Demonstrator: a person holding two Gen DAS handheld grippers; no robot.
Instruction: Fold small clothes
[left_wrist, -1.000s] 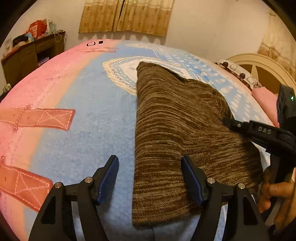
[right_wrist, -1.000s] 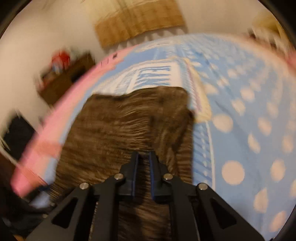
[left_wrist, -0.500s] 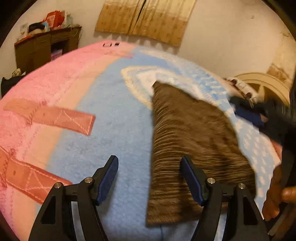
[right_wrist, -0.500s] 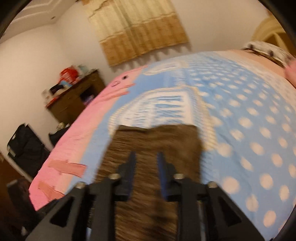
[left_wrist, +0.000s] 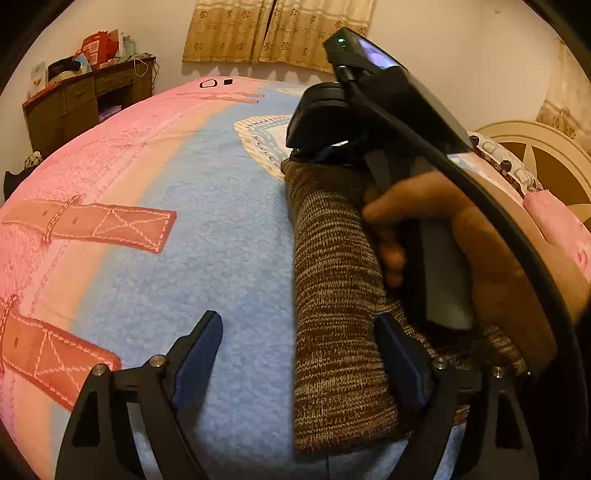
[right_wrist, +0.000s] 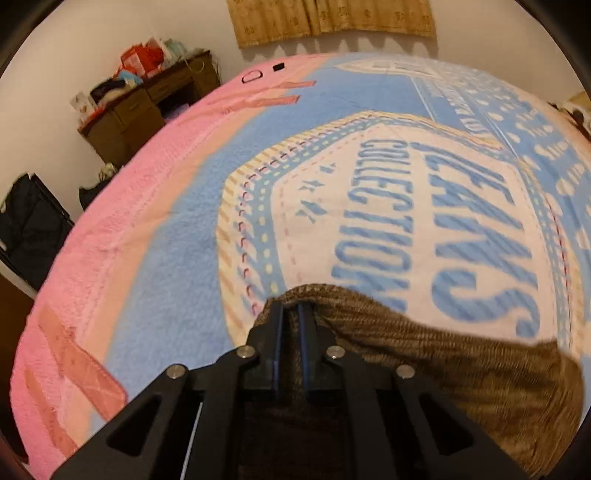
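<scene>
A brown knitted garment (left_wrist: 332, 295) lies folded lengthwise on the bed. My left gripper (left_wrist: 299, 350) is open and hovers over its near left edge, one finger on each side of that edge. My right gripper (right_wrist: 290, 325) is shut on the garment's far end (right_wrist: 461, 369), pinching a fold of brown knit between the blue pads. In the left wrist view the right gripper's body and the hand holding it (left_wrist: 424, 206) cover the garment's right half.
The bed is covered by a pink and blue printed blanket (left_wrist: 184, 206). A wooden desk with clutter (left_wrist: 85, 96) stands by the far left wall. A cream headboard (left_wrist: 535, 155) and a pink pillow (left_wrist: 554, 218) are at the right. Curtains (left_wrist: 277, 33) hang at the back.
My right gripper has moved forward to the garment's far end and shut on it. It now fills the right of the left wrist view. The left gripper stays open.
</scene>
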